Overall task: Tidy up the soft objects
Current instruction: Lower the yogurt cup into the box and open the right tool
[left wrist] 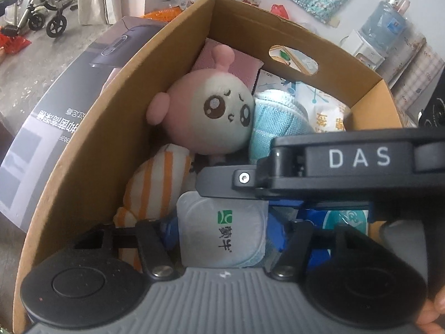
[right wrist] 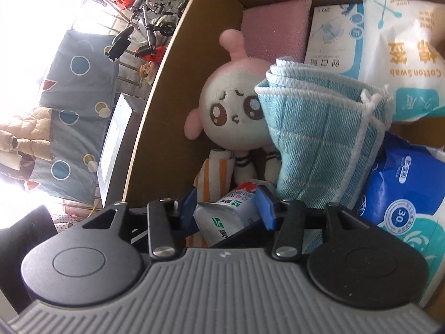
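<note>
Both grippers are inside a cardboard box [left wrist: 155,64]. My left gripper [left wrist: 222,231] is shut on a white milk pouch [left wrist: 222,231] with a green logo. My right gripper [right wrist: 226,211] grips the same pouch [right wrist: 225,208] between its blue pads [right wrist: 265,208]; its black body crosses the left wrist view [left wrist: 347,164]. A pink and white plush doll [left wrist: 211,111] lies against the box's left wall [right wrist: 236,114]. A folded blue towel [right wrist: 322,139] leans on it. An orange-striped cloth [left wrist: 155,186] lies below the doll.
The box also holds a pink sponge [right wrist: 275,25], a cotton swab bag [right wrist: 403,50], a small plaster box [right wrist: 331,36] and a blue tissue pack [right wrist: 403,194]. A grey product carton [left wrist: 69,105] lies outside the box's left wall. A wheelchair [left wrist: 41,5] stands on the floor beyond.
</note>
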`<move>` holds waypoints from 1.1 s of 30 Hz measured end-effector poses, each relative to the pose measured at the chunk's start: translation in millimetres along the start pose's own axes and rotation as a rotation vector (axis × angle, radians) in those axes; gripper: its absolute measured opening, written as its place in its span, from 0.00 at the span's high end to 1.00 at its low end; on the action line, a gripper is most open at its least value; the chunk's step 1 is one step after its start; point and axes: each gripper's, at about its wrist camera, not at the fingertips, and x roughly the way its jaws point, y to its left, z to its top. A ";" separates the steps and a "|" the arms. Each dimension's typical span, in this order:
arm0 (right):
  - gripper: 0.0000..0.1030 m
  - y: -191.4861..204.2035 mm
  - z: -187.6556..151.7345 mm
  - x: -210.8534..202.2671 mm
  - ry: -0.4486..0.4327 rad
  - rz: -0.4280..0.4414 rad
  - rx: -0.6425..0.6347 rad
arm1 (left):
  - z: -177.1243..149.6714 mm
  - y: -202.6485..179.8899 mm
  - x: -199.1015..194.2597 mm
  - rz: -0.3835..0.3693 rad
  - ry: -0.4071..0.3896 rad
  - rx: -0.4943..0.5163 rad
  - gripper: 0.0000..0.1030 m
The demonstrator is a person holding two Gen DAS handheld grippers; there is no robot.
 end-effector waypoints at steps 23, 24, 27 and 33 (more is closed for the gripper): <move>0.35 7.2 4.8 -6.6 0.059 0.061 0.078 | 5.3 15.5 -1.3 -0.090 0.097 -0.102 0.40; 0.32 6.6 5.0 -7.0 0.052 0.055 0.078 | 5.5 14.9 -2.8 -0.084 0.090 -0.102 0.40; 0.27 4.7 5.0 -11.0 0.021 0.040 0.068 | 6.5 11.9 -11.3 -0.076 0.050 -0.094 0.34; 0.27 3.4 0.7 -31.2 -0.065 0.064 0.023 | 2.6 4.9 -31.3 -0.032 -0.026 -0.067 0.28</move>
